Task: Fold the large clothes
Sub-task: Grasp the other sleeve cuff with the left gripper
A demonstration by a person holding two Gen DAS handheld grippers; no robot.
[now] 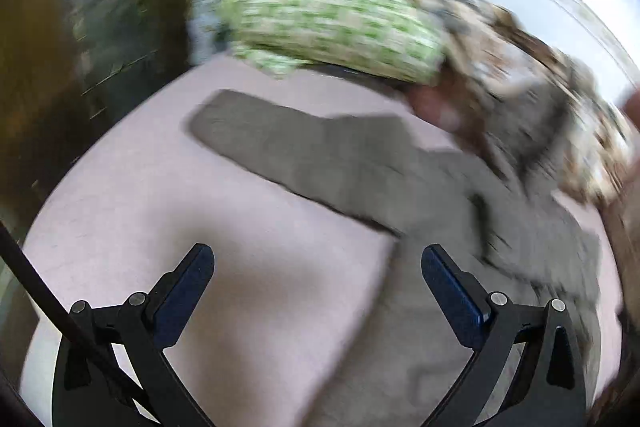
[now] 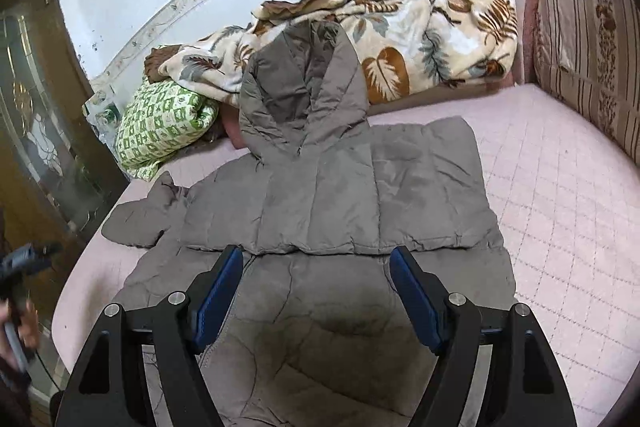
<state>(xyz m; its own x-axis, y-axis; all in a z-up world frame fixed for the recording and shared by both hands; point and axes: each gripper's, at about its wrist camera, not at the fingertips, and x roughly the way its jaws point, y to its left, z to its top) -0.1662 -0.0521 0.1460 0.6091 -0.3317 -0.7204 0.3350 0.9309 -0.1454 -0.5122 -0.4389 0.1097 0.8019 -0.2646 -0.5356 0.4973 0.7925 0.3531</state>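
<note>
We hold both grippers over a bed [image 2: 560, 187] with a pale pink quilted cover, and on it lies the grey padded jacket [image 2: 340, 195] that we are folding. In the right wrist view the jacket lies flat in the middle of the bed, its hood [image 2: 300, 87] pointing to the far edge, where it rests against a leaf-patterned blanket [image 2: 420, 39] heaped along the wall. A green checked pillow [image 2: 160, 131] sits at the far left corner. The jacket's long axis runs from the hood straight toward us, so it lines up with the way the right gripper [image 2: 316, 291] points.

The right side of the jacket looks already folded in, giving a straight edge; the left sleeve [image 2: 140, 215] splays out toward the left edge of the bed, unfolded. A crosswise fold edge lies just beyond the right gripper's fingertips. That gripper's jaws stand wide apart, with nothing between them, low over the lower body of the jacket.

The left gripper [image 1: 316, 287] also has its jaws wide apart and empty. Its view is smeared, but the sleeve [image 1: 280, 147] shows as a long grey band ahead of it, running from far left down to the right, with bare cover below the fingers.

We judge that the coming move turns on this sleeve: it lies ahead of the left gripper and well to the left of the right one, so the left hand is nearer. Its cuff end is the far one, toward the pillow.
</note>
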